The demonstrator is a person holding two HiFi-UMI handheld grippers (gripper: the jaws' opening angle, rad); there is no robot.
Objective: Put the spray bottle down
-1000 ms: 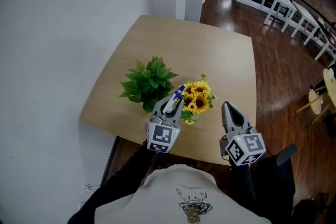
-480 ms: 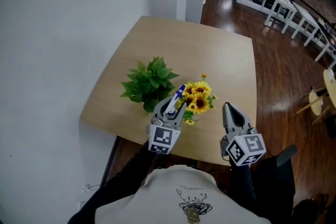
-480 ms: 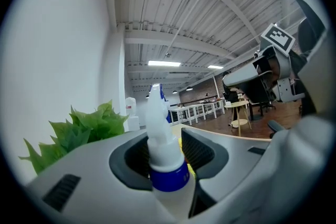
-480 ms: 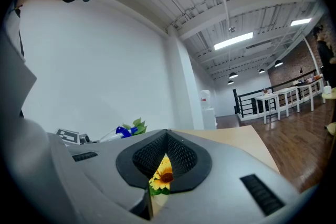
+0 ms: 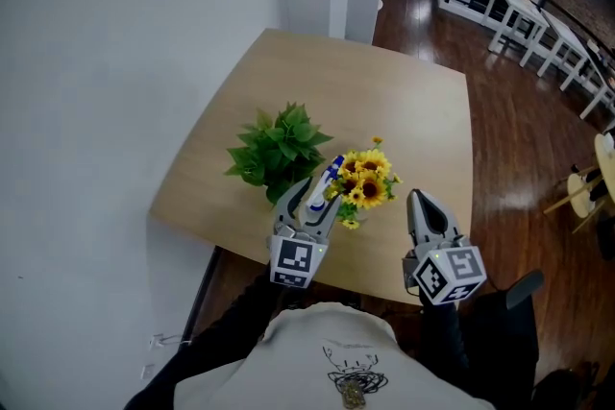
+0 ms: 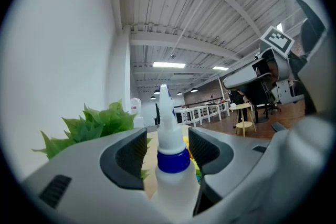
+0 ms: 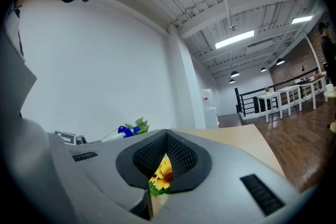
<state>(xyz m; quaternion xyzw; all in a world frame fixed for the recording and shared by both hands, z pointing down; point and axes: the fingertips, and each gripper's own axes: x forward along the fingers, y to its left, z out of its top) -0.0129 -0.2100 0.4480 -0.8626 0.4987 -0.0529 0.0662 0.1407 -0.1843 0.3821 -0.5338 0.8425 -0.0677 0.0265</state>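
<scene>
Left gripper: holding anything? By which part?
Nothing gripped. The spray bottle stands between the left gripper's opening jaws, its blue collar level with the pads, gaps on both sides.

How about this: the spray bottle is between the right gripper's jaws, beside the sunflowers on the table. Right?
No. The left gripper view shows the bottle between the left gripper's opening jaws; the right gripper is shut and empty. The rest holds.
</scene>
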